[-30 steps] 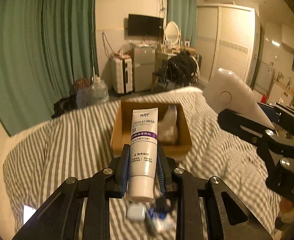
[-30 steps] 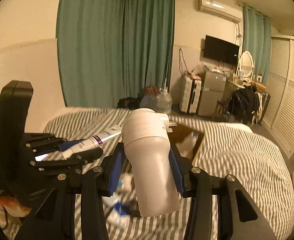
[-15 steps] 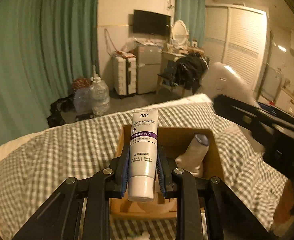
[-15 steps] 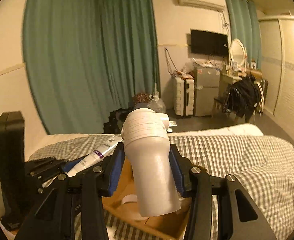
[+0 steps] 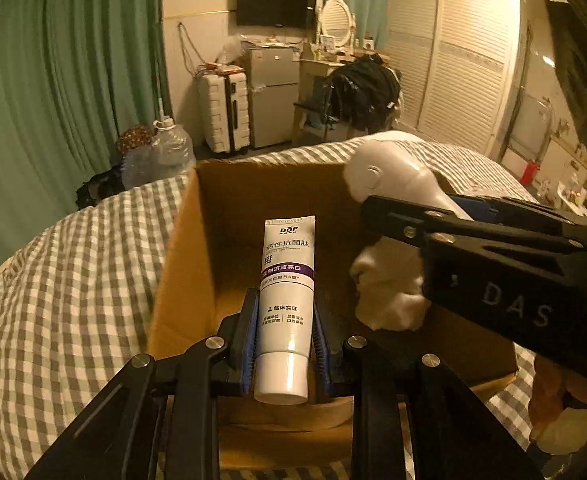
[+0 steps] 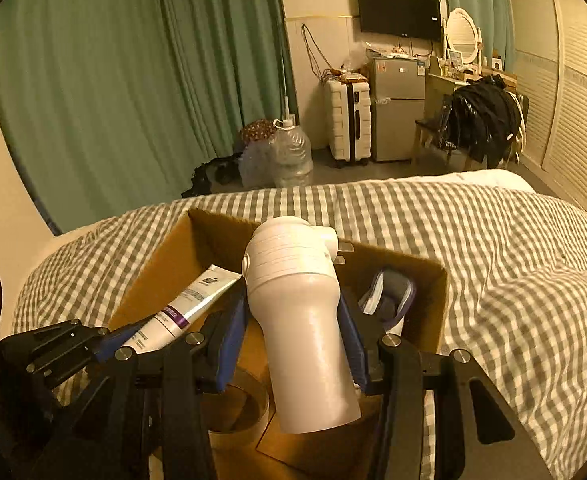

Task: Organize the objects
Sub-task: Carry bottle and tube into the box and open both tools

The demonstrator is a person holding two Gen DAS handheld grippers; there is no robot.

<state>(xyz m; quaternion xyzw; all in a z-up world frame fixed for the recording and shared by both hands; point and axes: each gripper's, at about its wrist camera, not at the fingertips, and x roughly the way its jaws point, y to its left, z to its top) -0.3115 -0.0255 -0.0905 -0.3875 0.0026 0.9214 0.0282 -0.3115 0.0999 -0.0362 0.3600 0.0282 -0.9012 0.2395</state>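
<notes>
I had both tools over the open cardboard box (image 6: 165,264) on the checked bed. My right gripper (image 6: 299,322) clamped the white hair dryer (image 6: 301,312), handle toward me, head pointing away. My left gripper (image 5: 284,328) clamped the toothpaste tube (image 5: 287,280), cap near, crimped end far.

My left tongs (image 5: 284,332) clamp a white tube (image 5: 286,300) by its lower half, cap end toward me, the crimped end pointing ahead into the open box (image 5: 181,256). The box sits on the checked bed (image 5: 65,280) straight ahead of and below the tongs. To the right of them my right tongs (image 5: 433,220) reach in over the box's right side, gripping a white dryer (image 5: 389,178) whose head sits just above the rim. Under those tongs, inside the box, lies something pale and lumpy I can't identify. Beneath the tube's cap, at the box's near edge, curves a tape roll (image 5: 325,412).
</notes>
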